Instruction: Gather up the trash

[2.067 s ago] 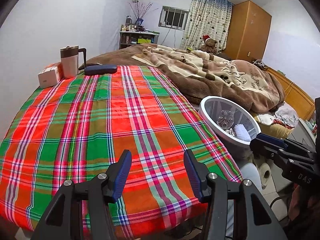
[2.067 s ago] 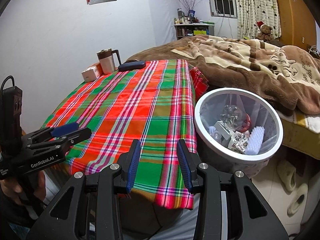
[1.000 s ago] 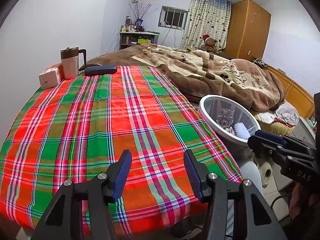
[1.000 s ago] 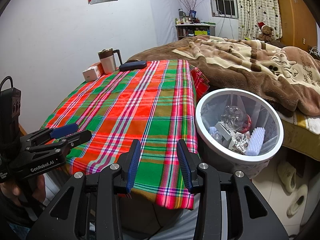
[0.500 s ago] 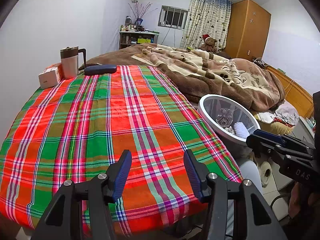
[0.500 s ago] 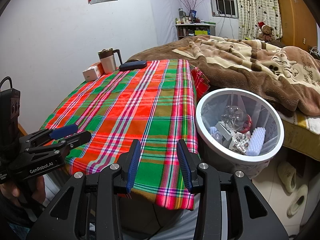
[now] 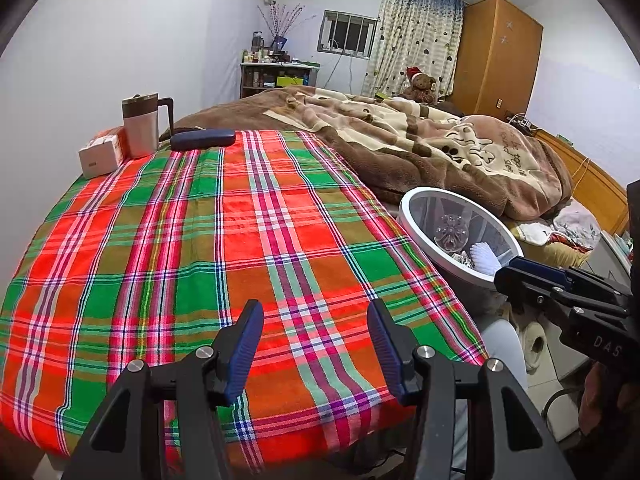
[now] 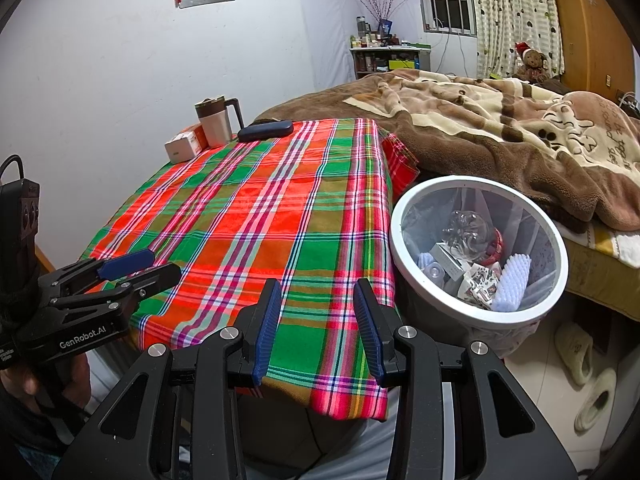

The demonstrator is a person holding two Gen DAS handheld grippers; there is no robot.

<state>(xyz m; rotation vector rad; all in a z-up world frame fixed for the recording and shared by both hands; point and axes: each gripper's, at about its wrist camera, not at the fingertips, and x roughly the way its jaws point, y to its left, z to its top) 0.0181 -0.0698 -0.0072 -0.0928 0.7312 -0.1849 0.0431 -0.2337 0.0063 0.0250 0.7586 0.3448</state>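
Both tongs are spread wide with nothing between their blue pads: the left tongs [image 7: 314,344] hover over the near edge of the bench [image 7: 200,240] with its red and green plaid cloth, and the right tongs [image 8: 316,326] hang over the bench's near right corner. Just beside that corner stands the white-rimmed bin [image 8: 478,316], holding a clear bottle [image 8: 468,232], a white brush [image 8: 512,282] and crumpled wrappers. At the bench's far left corner sit a mug [image 7: 140,128], a small box [image 7: 100,156] and a dark blue case [image 7: 202,139].
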